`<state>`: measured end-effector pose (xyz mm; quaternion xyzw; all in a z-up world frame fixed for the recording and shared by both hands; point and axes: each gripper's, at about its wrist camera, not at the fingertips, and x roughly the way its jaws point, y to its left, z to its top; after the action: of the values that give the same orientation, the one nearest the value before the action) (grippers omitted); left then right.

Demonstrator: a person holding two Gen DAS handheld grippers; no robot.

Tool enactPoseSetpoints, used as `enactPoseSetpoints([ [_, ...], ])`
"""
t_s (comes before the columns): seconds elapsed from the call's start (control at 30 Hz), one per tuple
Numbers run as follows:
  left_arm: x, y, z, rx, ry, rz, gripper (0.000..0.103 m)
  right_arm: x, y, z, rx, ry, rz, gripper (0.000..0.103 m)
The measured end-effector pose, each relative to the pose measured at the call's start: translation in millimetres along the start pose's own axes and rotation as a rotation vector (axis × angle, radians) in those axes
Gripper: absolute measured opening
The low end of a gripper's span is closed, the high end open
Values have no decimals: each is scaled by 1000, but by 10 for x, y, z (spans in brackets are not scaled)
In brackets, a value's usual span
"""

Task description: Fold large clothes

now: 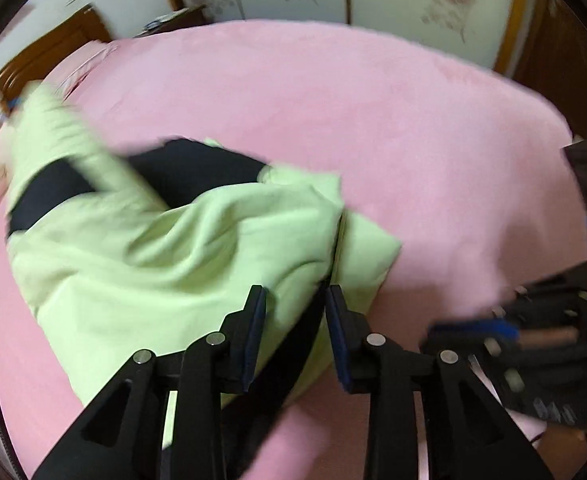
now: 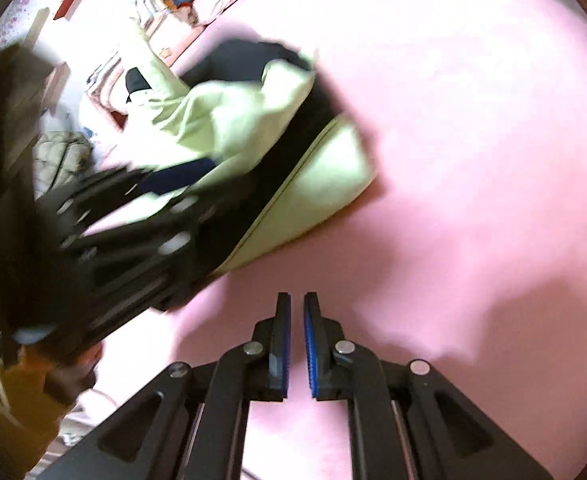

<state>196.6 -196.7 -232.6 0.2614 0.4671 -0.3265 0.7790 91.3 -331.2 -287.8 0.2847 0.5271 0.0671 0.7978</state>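
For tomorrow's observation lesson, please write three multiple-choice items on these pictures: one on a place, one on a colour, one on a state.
1. Where does the jacket lie?
A. on the bed cover
B. on a chair
C. on the floor

2. What colours is the jacket?
A. red and white
B. light green and black
C. all blue

3. How is the left hand-held gripper?
A. shut on a sock
B. open above the jacket
C. out of view

Answers:
1 A, pink cover surrounds it.
2 B, green cloth with black panels.
3 B, its jaws stand apart with the cloth visible between them.
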Motion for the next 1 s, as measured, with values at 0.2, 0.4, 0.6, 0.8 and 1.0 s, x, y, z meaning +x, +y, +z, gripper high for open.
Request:
enactPoseSetpoints([
  [0.2, -736, 369, -98, -240, -165, -36, 60, -214, 55, 363, -74, -48, -74, 26],
  [0.4, -849, 1025, -481, -531, -168, 88, 64, -366, 459, 924, -275, -166, -44, 44],
  [0.6, -333, 1640, -1302, -1004, -73, -9, 64, 226, 647, 1356, -474, -39, -70, 44],
  [0.8, -53, 1734, -1633, -1191, -92, -113, 64, 559, 653, 1258, -541, 109, -39, 12],
  [1.0, -140, 1676, -1481, -1097, -95, -98, 64, 170, 548, 1086, -352, -11, 35, 2],
])
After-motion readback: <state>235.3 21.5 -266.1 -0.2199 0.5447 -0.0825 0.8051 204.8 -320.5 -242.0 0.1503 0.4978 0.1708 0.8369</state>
